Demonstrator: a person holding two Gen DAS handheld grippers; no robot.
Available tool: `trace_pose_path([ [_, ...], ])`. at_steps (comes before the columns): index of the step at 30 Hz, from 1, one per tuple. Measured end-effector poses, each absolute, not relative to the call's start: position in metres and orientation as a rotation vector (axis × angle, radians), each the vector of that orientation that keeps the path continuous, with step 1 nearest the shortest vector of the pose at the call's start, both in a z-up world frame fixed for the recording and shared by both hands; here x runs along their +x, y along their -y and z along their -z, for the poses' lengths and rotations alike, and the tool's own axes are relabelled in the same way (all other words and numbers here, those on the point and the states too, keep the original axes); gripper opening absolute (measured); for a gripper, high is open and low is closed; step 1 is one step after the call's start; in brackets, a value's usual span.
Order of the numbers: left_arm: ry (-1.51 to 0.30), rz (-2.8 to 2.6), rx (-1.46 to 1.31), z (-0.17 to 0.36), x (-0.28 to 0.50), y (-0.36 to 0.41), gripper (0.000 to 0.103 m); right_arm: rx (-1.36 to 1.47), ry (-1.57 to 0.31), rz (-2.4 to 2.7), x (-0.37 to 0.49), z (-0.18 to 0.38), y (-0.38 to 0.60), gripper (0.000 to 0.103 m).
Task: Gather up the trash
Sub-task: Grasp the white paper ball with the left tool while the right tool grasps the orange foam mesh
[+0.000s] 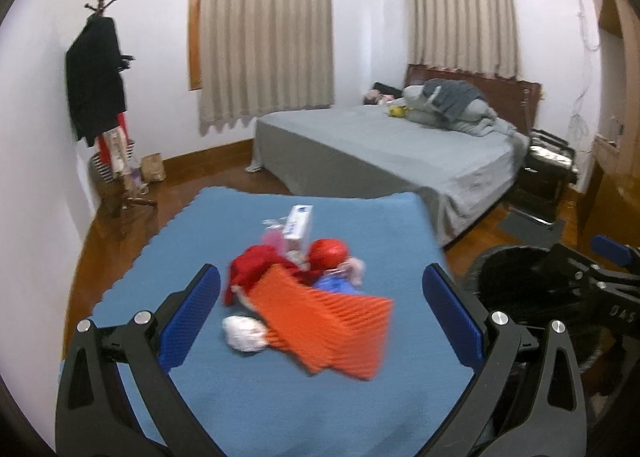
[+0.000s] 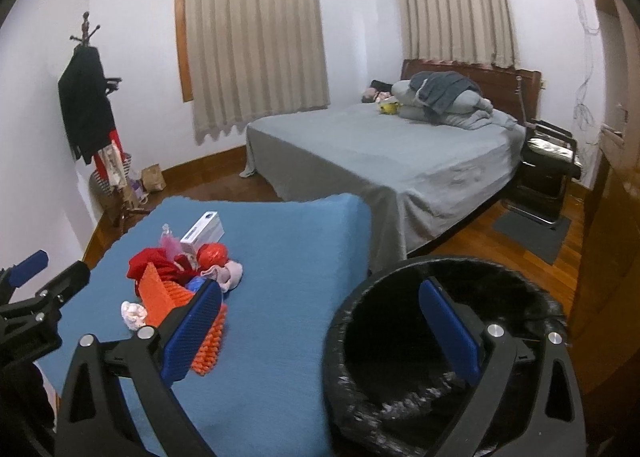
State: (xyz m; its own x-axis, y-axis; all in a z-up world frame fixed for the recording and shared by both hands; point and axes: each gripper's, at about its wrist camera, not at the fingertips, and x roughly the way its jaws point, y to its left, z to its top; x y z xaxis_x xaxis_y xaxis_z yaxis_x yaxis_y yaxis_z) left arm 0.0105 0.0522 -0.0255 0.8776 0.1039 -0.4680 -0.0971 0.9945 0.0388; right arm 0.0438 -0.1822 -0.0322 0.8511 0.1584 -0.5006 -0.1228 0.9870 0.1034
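The trash lies in a small heap on a blue mat [image 1: 280, 397], straight ahead of the left claw [image 1: 326, 317] and framed between its two blue pads [image 1: 192, 321], which stand wide apart and grip nothing. Nearest that claw is an orange ribbed piece [image 1: 332, 325], tilted and blurred, with a white wad [image 1: 245, 333] just to its left, touching or almost touching it. Beyond these lie a red crumple [image 1: 252, 265], a red ball [image 1: 330, 253], a pale pink wad [image 1: 354, 269] and a bit of blue [image 1: 336, 285], all bunched together, and farthest out a white box [image 1: 298, 227] tilted against the pile. From the right wrist view the same heap sits ahead and to the left of the right claw [image 2: 322, 327], whose left pad [image 2: 192, 333] overlaps the orange piece [image 2: 160, 297] in the picture; whether it touches cannot be told. This claw is also spread wide and empty, and its right pad hangs over the mouth of a black-lined bin [image 2: 400, 409] that stands just right of the mat [image 2: 288, 257]. Ahead of both claws, past the mat, a bed [image 1: 380, 141] with grey sheets and a heap of bedding stands under curtained windows [image 1: 266, 37]. Far to the left a coat rack [image 1: 100, 77] holds dark clothes.
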Motion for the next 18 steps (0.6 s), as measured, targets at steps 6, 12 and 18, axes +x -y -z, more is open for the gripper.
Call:
trace_pose_path([
  [6, -0.558, -0.189, -0.001, 0.059, 0.019, -0.094, 0.098, 0.048, -0.572, -0.198, 0.068, 0.056, 0.156, 0.097],
  [12, -0.626, -0.246, -0.019, 0.093, 0.033, -0.133, 0.098, 0.030, -0.606, -0.224, 0.087, 0.080, 0.134, 0.097],
  [18, -0.697, -0.260, -0.031, 0.122, 0.049, -0.150, 0.085, 0.008, -0.650, -0.243, 0.102, 0.102, 0.116, 0.093],
])
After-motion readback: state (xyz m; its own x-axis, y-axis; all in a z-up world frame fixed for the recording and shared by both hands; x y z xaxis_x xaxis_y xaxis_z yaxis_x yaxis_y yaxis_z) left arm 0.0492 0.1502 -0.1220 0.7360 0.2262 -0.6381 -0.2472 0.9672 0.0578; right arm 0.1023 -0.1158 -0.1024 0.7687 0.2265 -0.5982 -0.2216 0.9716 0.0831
